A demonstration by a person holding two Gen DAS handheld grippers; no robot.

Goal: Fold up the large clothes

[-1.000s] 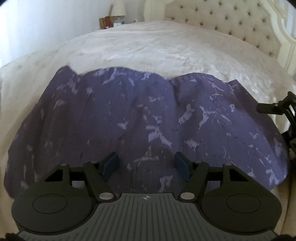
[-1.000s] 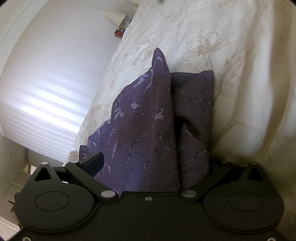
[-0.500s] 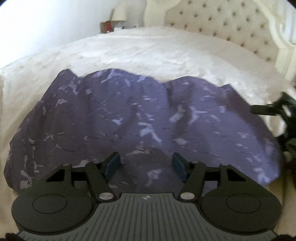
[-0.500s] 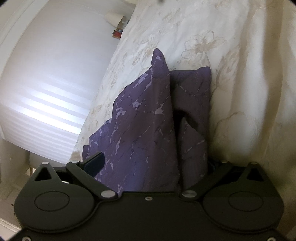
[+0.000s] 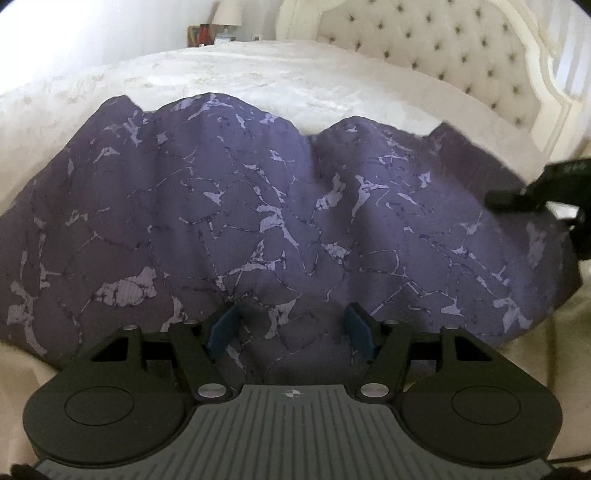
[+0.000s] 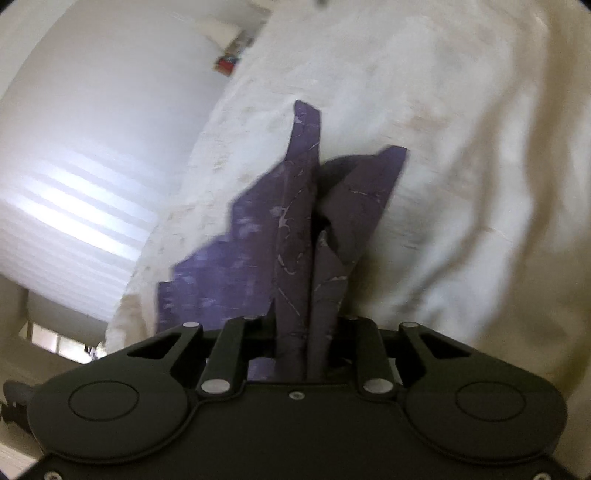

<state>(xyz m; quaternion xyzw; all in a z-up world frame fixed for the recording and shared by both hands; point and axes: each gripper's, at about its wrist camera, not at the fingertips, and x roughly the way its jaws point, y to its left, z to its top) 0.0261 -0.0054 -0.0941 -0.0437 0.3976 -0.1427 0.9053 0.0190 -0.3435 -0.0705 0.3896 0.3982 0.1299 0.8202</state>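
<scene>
A large purple garment [image 5: 280, 206] with a pale marbled print lies spread over the white bed [image 5: 295, 85], its far edge rumpled into humps. My left gripper [image 5: 290, 328] sits low over its near edge, blue pads [image 5: 221, 328] apart, a loose bulge of cloth between them. In the right wrist view the garment [image 6: 295, 236] rises as a bunched, folded ridge. The jaws of my right gripper [image 6: 308, 326] are closing on that ridge and pinch it. The right gripper [image 5: 517, 197] also shows at the garment's right end in the left wrist view.
A tufted cream headboard [image 5: 436, 48] stands behind the bed at the far right. A lamp [image 5: 227, 14] and small items sit on a nightstand at the far left. A bright window with blinds [image 6: 74, 206] fills the left of the right wrist view.
The right gripper's jaws have gone from wide apart to narrow around the cloth ridge, and it has lifted, blurring the view. The garment's near part now bunches up more at the left gripper.
</scene>
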